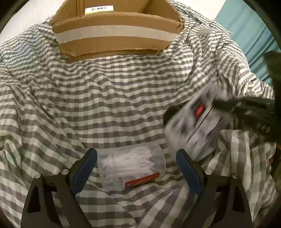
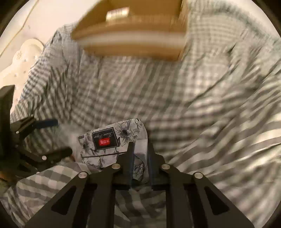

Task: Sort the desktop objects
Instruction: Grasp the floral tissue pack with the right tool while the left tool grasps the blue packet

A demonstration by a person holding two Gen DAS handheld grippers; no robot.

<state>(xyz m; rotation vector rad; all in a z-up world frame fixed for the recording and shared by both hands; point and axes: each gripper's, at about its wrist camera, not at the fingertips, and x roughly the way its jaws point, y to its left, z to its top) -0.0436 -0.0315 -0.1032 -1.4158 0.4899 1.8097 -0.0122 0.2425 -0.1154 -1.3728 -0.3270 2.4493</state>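
Right tongs (image 2: pixel 140 157) pinching the floral-printed tissue packet (image 2: pixel 114 138), likely bound for the brown cardboard box (image 2: pixel 130 31) at top. Left tongs (image 1: pixel 136 168) spread around the clear bag of white cotton swabs (image 1: pixel 130 166), ready to grip.

A tissue pack (image 2: pixel 116 140) with black flower drawings and a dark label with a red mark is lifted above the checked cloth, tilted. A clear bag of white sticks (image 1: pixel 131 166) with a red label lies flat on the cloth. An open cardboard box (image 1: pixel 116 33) stands behind.

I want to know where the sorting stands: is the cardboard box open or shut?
Open. The cardboard box has its front flap folded down, and its inside wall with a barcode label shows.
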